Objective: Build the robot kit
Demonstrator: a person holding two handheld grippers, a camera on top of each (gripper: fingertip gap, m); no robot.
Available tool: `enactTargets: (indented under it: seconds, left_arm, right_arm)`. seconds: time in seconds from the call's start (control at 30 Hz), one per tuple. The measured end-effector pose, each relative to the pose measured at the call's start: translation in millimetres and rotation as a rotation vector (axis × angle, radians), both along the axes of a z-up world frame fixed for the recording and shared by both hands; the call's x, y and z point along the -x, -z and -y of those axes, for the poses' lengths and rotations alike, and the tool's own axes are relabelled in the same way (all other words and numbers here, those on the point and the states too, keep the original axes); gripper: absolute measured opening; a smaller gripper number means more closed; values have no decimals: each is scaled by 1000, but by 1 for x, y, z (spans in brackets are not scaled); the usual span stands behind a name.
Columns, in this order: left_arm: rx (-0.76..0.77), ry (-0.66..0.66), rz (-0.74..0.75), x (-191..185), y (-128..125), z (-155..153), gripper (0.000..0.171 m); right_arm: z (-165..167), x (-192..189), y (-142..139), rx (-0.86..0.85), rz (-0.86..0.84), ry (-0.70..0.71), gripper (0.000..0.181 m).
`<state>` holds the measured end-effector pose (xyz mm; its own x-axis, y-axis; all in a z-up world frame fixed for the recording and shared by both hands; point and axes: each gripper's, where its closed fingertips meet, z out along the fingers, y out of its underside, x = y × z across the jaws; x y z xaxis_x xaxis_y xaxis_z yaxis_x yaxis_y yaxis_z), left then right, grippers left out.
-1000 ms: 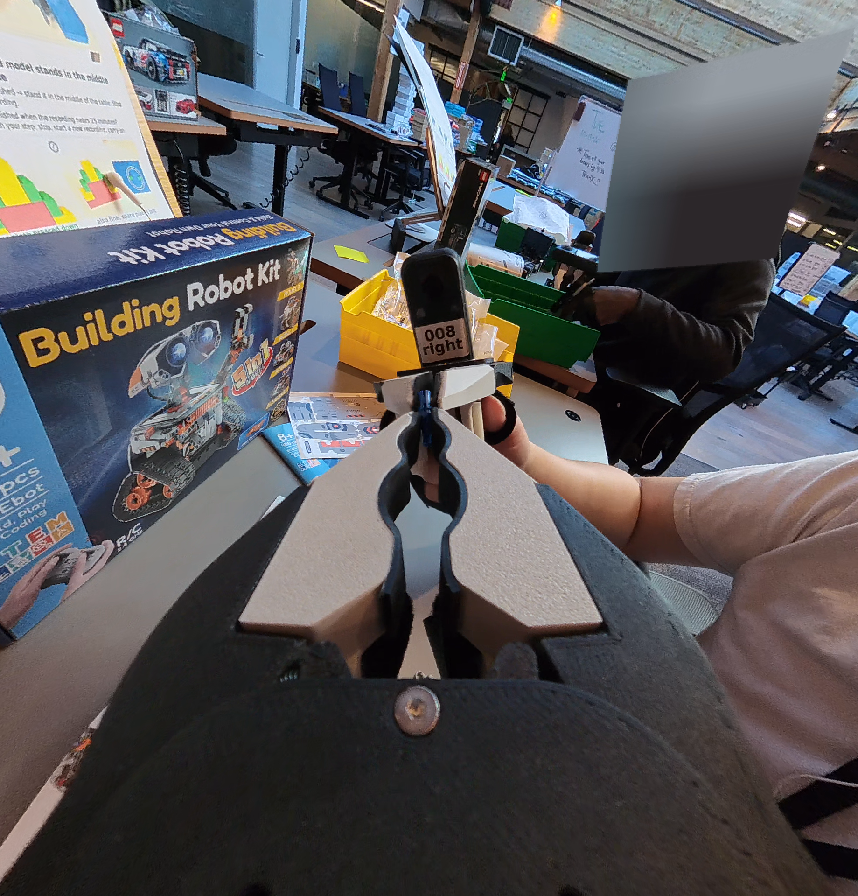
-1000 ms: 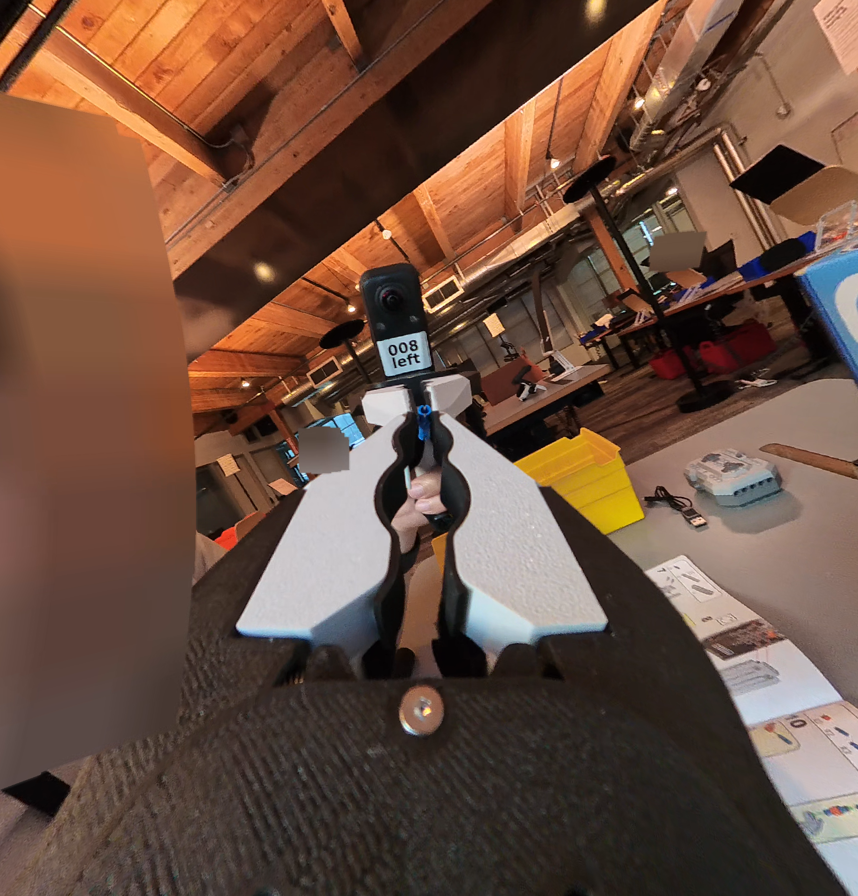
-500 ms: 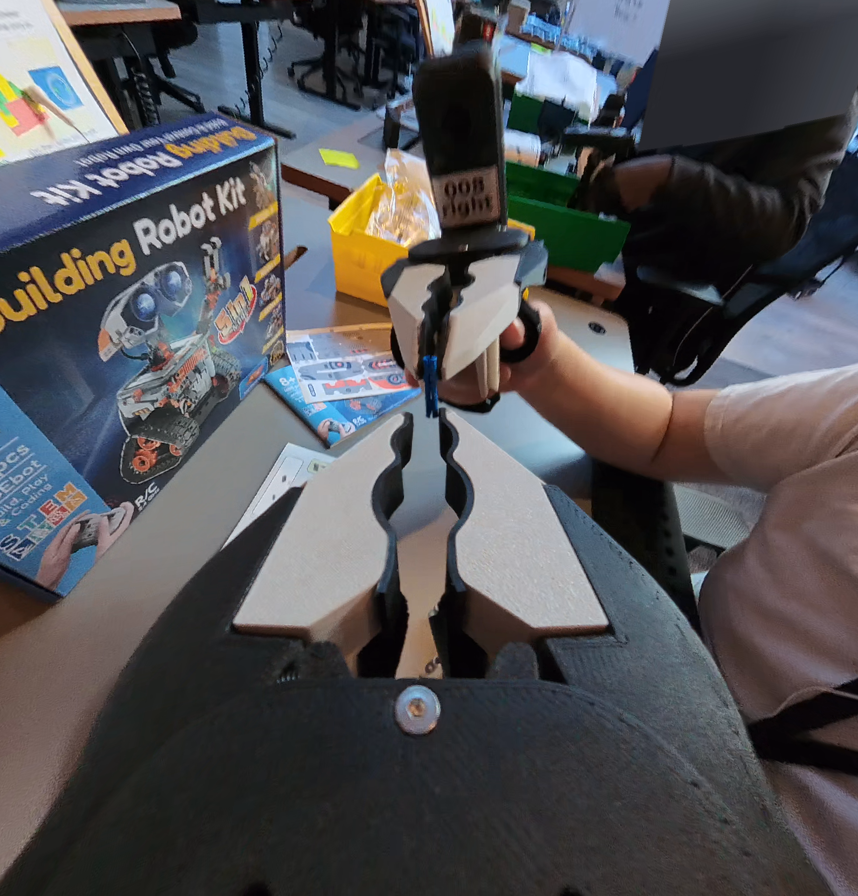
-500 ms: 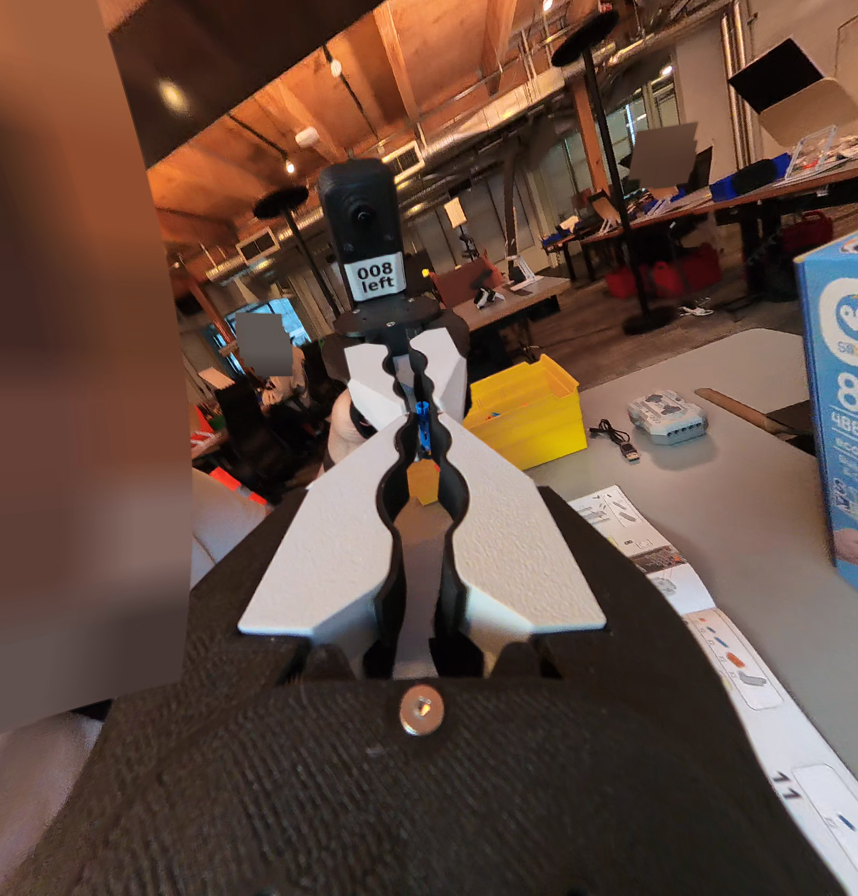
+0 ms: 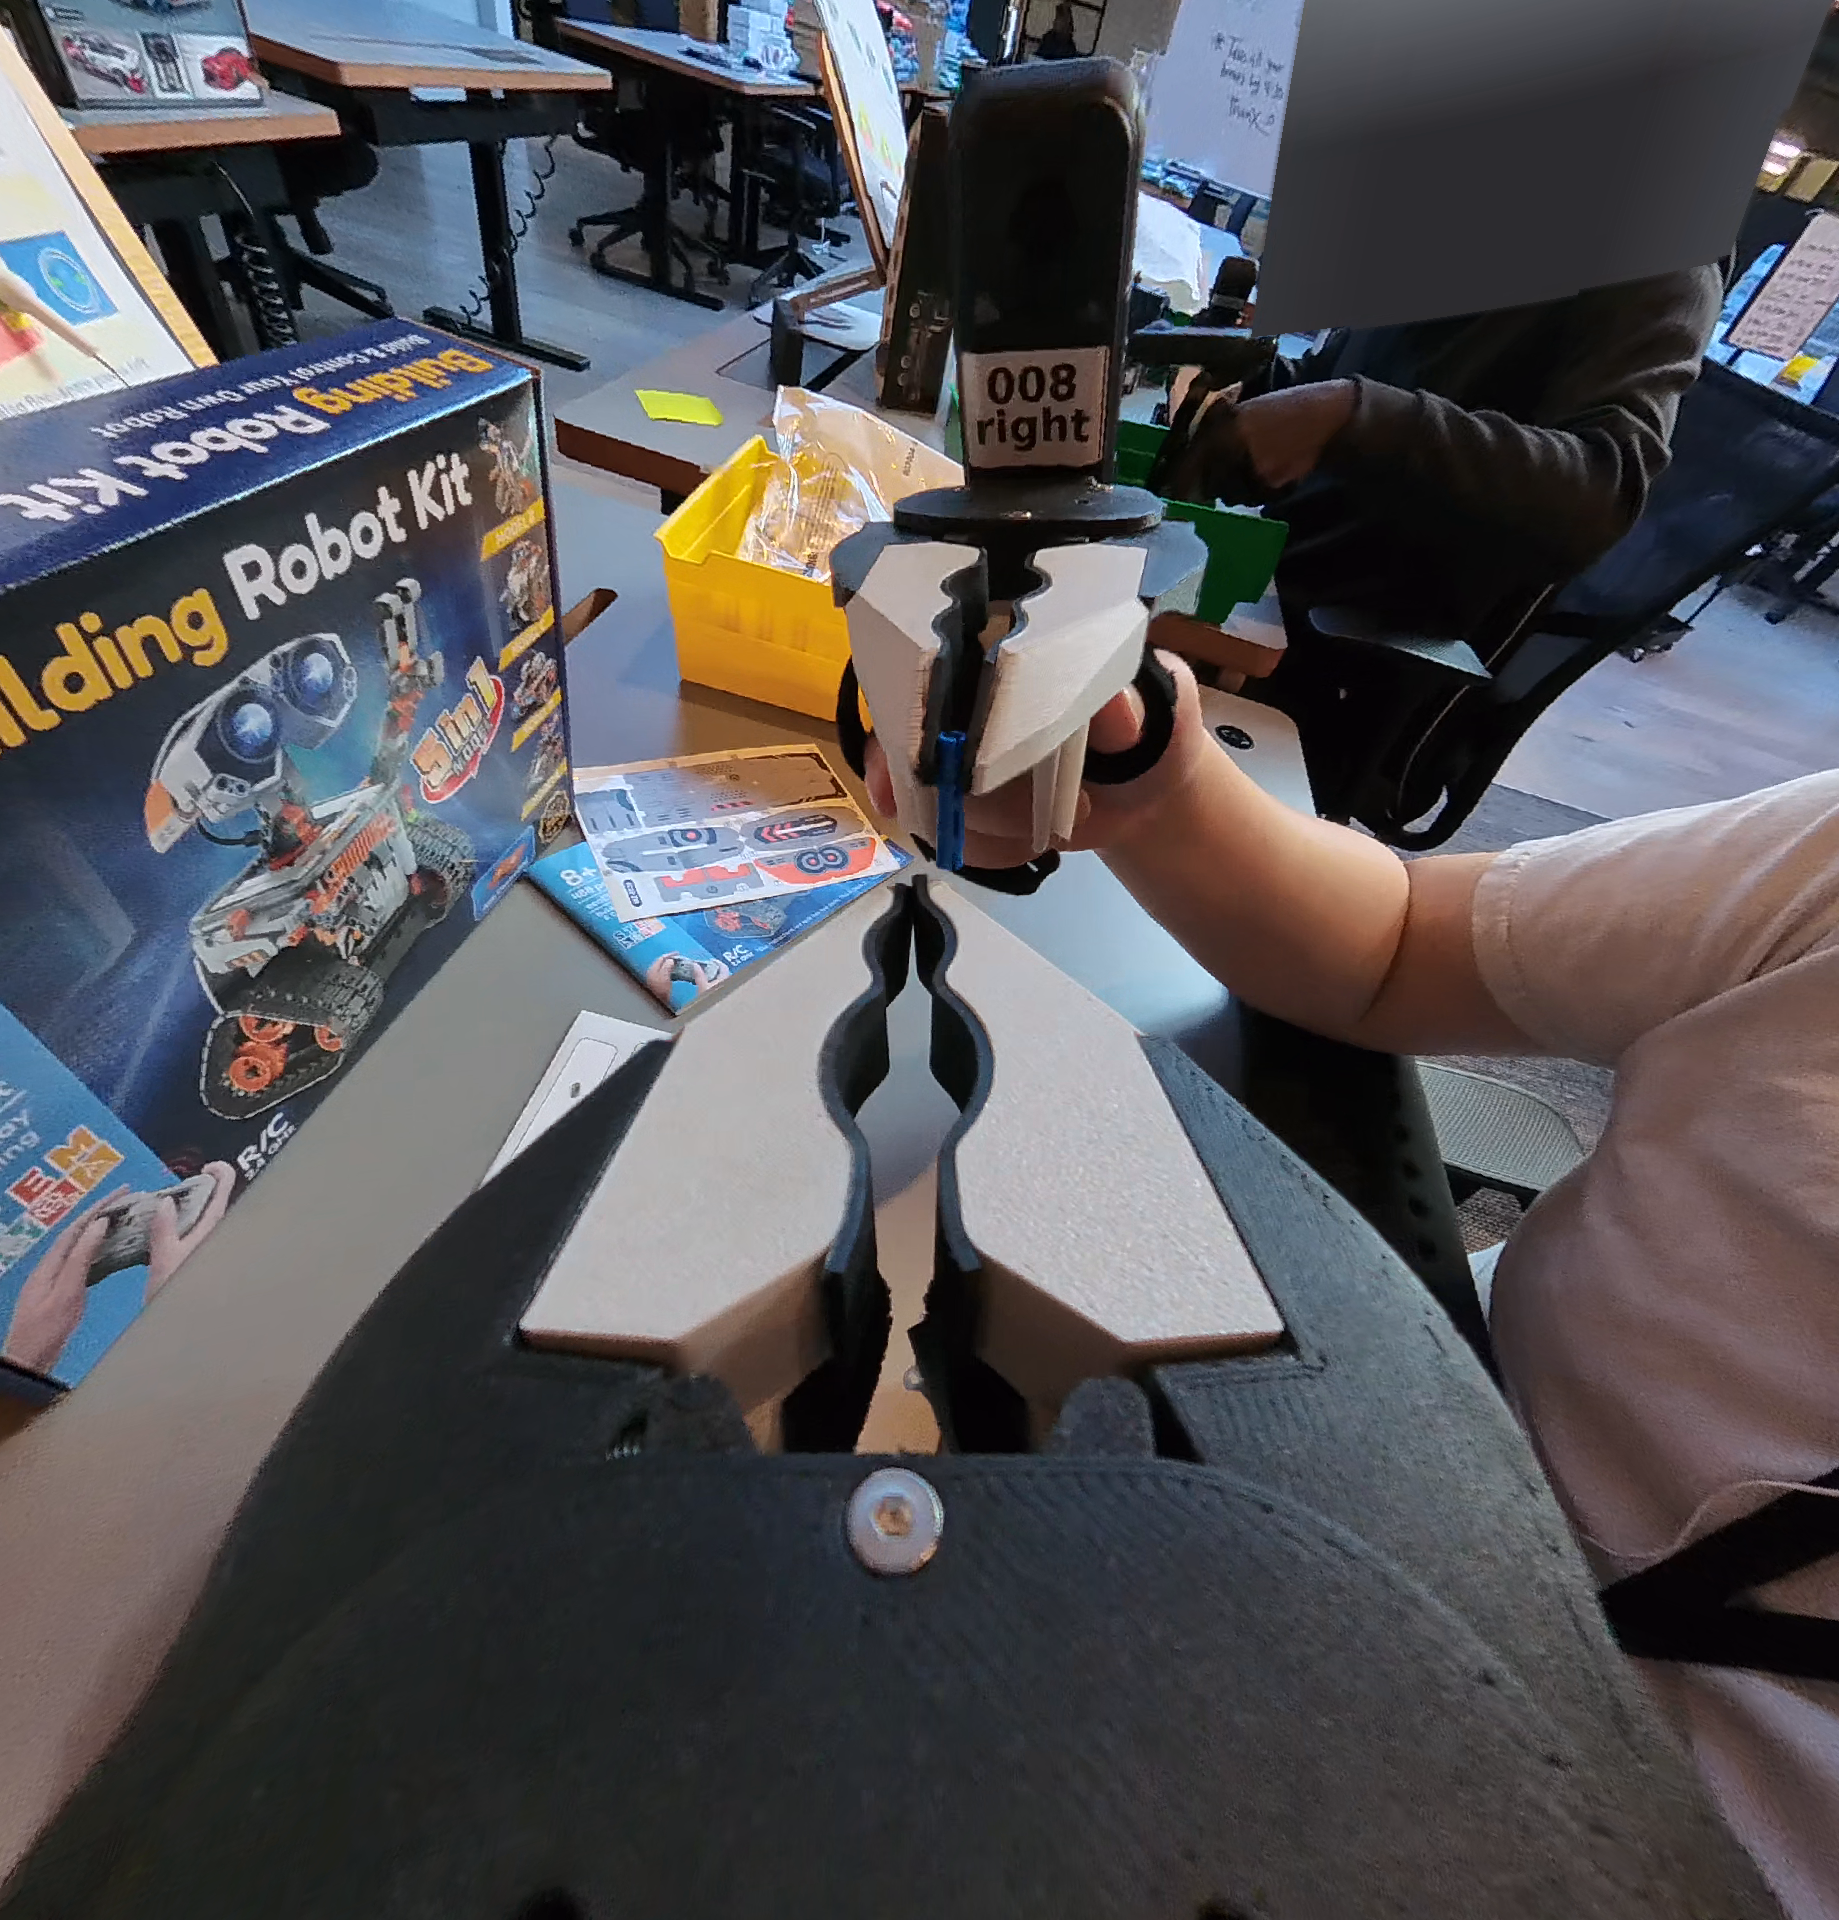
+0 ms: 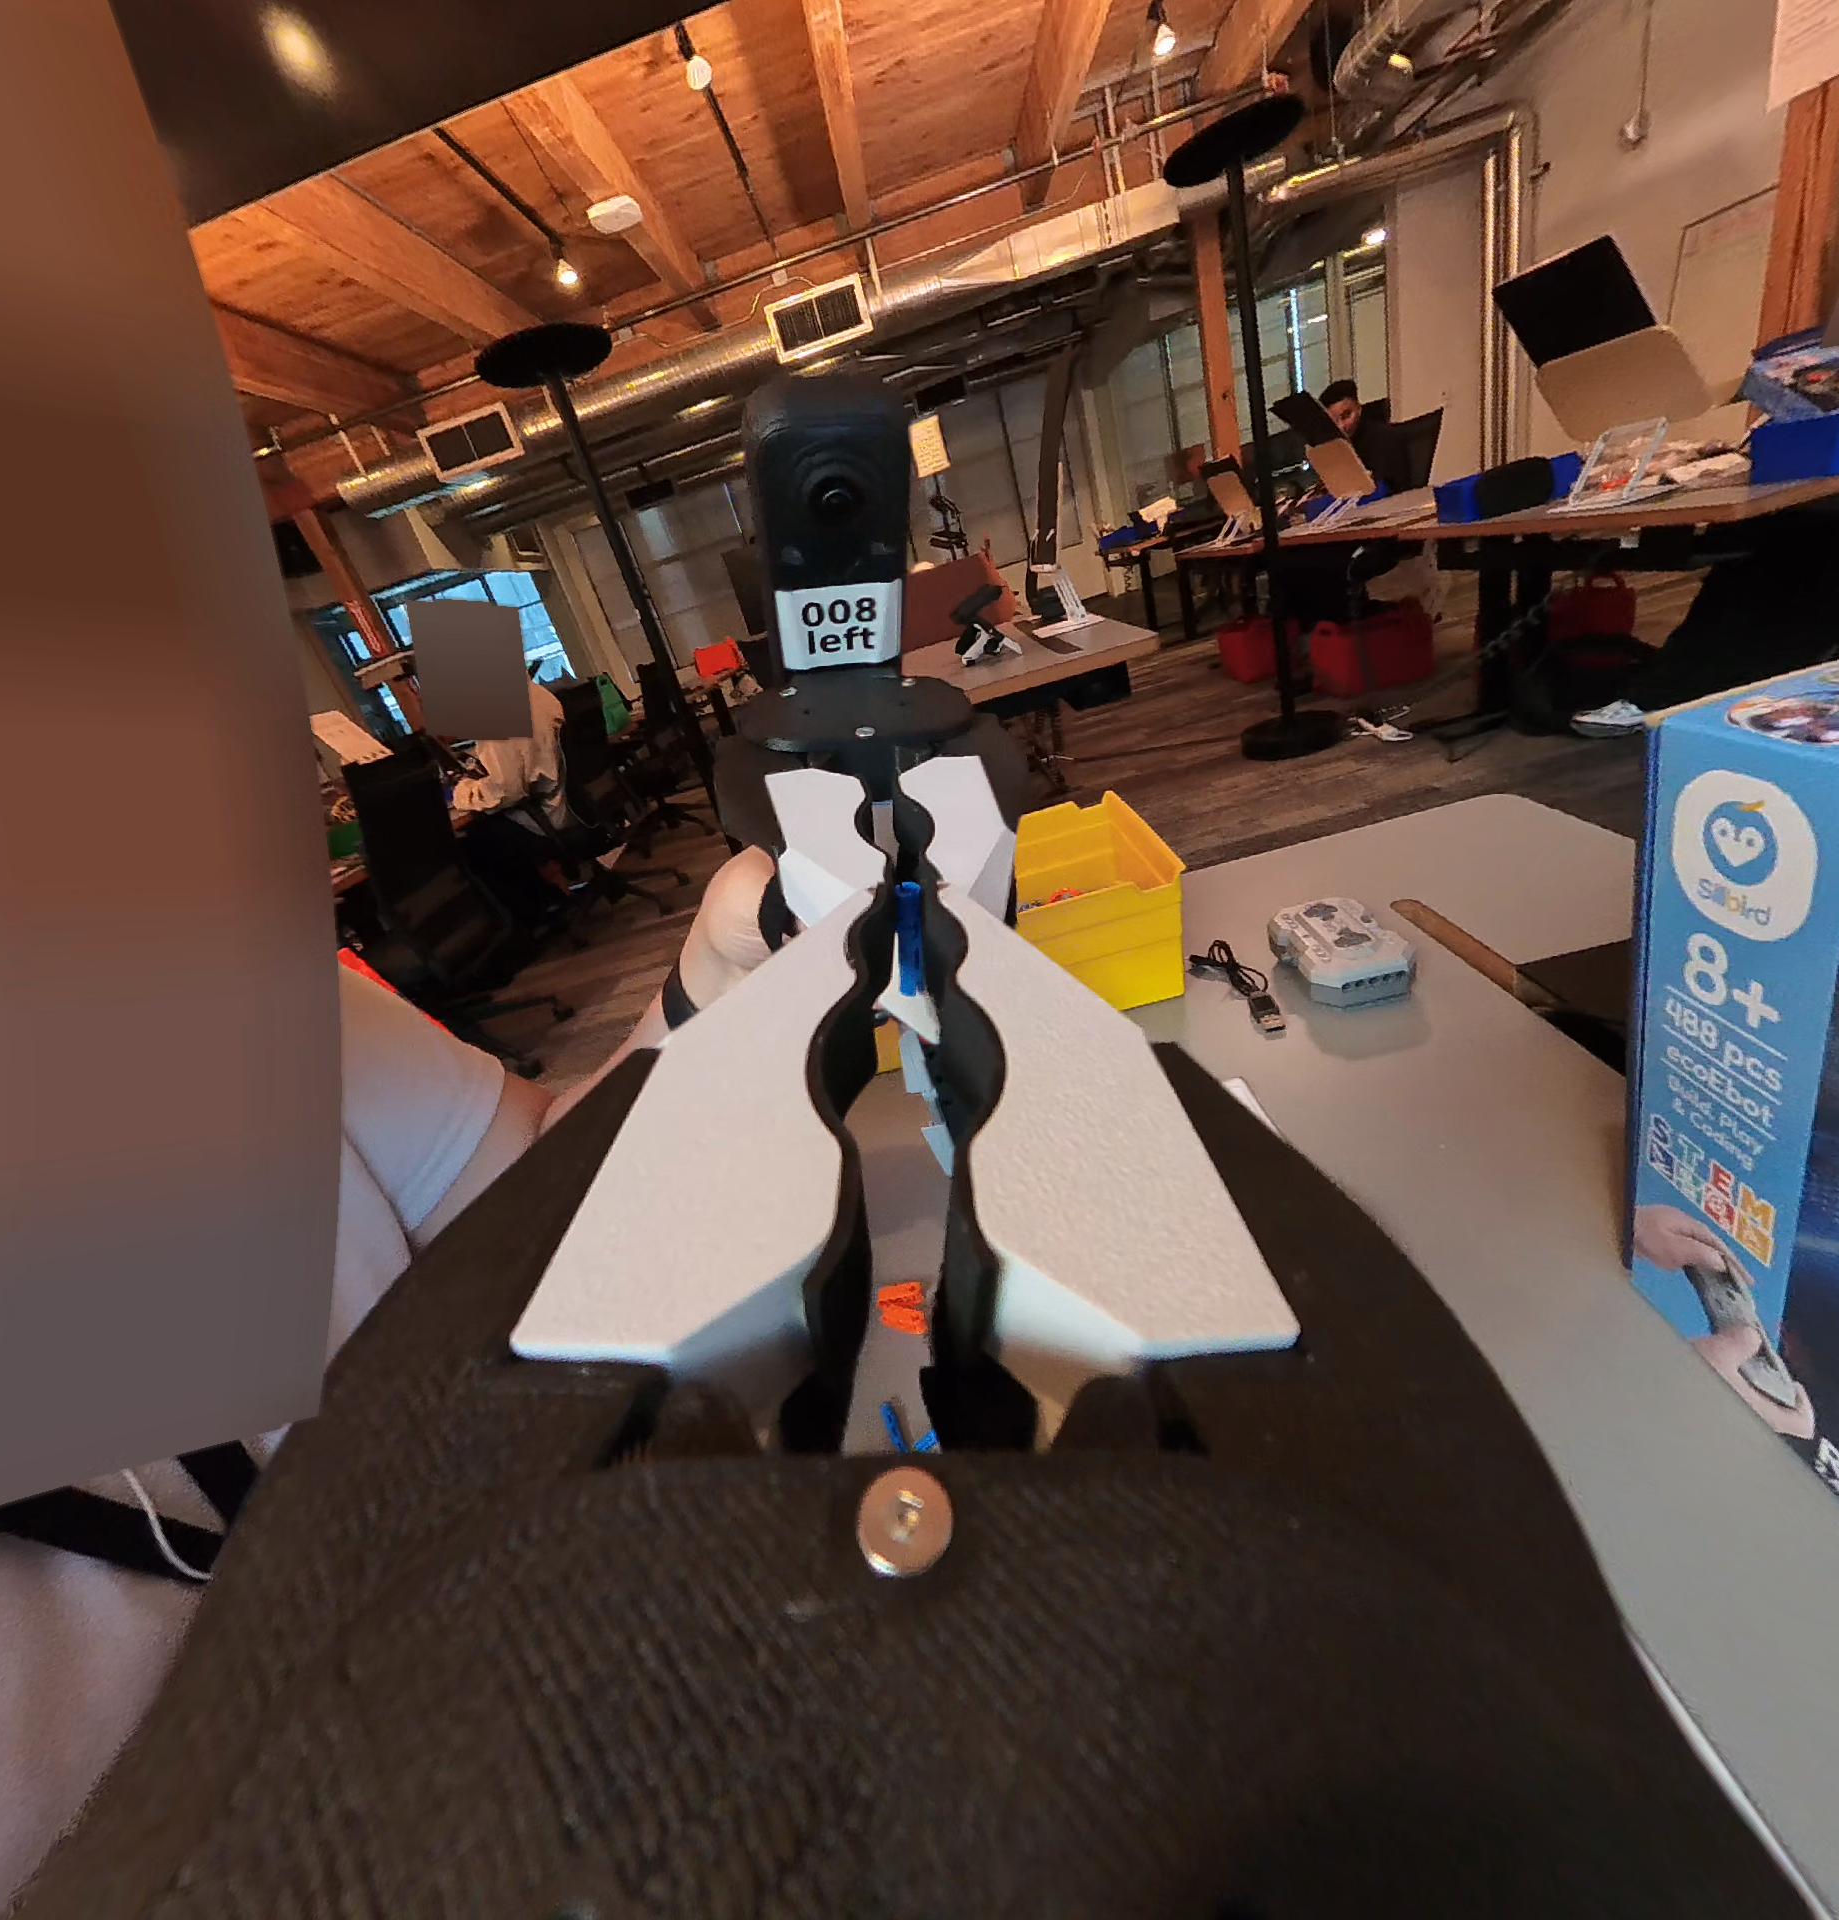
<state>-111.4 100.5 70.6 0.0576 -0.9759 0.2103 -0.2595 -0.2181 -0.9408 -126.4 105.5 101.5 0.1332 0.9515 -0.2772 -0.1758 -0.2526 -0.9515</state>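
My right gripper (image 6: pixel 904 906) is shut on a small blue pin (image 6: pixel 907 940), which stands upright between its tips. In the left wrist view the right gripper (image 5: pixel 956 748) faces me, held in a hand, with the blue pin (image 5: pixel 947 821) sticking down out of its tips. My left gripper (image 5: pixel 915 906) is shut and holds nothing, its tips just below the pin and not touching it. It shows beyond the pin in the right wrist view (image 6: pixel 887 831). Both are held above a grey table (image 5: pixel 458 1081).
A robot kit box (image 5: pixel 250 727) stands at the left, with a booklet and sticker sheet (image 5: pixel 728 831) beside it and a yellow bin (image 5: pixel 749 613) behind. The right wrist view shows another yellow bin (image 6: pixel 1102 914), a grey hub (image 6: pixel 1341 945), a cable (image 6: pixel 1242 982) and small orange pieces (image 6: pixel 902 1307). Both grippers' tips are close together, under 4 cm apart.
The two grippers met tip to tip at the blue pin, then drew apart. The pin stayed in my right gripper. My left gripper's fingers closed, and both views tilted down.
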Motion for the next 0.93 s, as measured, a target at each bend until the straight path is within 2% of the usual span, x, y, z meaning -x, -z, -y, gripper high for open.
enactTargets:
  seconds: [0.23, 0.27, 0.3, 0.33, 0.43, 0.47, 0.53, 0.57, 0.63, 0.73, 0.83, 0.87, 0.93]
  left_arm:
    - [10, -18, 30, 4, -5, -4, 0]
    - [23, -13, 63, 5, -10, -3, 3]
    - [44, 1, 98, 4, -15, -1, 16]
    - [66, 26, 118, 4, -18, 2, 18]
    - [73, 53, 78, 0, -9, 6, 10]
    - [59, 63, 72, -2, -8, 7, 3]
    - [29, 30, 87, -4, -11, 4, 3]
    - [20, 21, 125, -4, -17, 3, 2]
    - [28, 26, 215, -4, -30, 4, 2]
    - [30, 45, 306, -4, -42, 7, 2]
    - [131, 33, 450, 0, -59, 3, 2]
    - [199, 52, 529, 2, -67, 3, 2]
    - [317, 89, 585, 2, -71, 4, 1]
  right_arm:
    - [-4, -5, 0, 44, -16, 7, 2]
    - [-4, -4, 0, 54, -18, 1, 2]
    - [-2, -3, 0, 60, -16, -14, 2]
    - [-1, -1, 2, 65, -5, -20, 3]
    - [1, 4, 3, 63, 9, -29, 2]
    - [2, 5, 4, 69, 12, -31, 3]
    - [-1, 4, 2, 56, 11, 4, 2]
    - [-3, 1, -3, 26, -15, 23, 3]
    - [-7, -10, -23, -50, -135, 92, 25]
    - [-4, -25, -41, -145, -241, 144, 23]
    - [5, -20, -36, -395, -126, 230, 25]
    - [6, -21, -36, -506, -88, 302, 26]
    - [8, -25, -41, -730, -25, 481, 28]
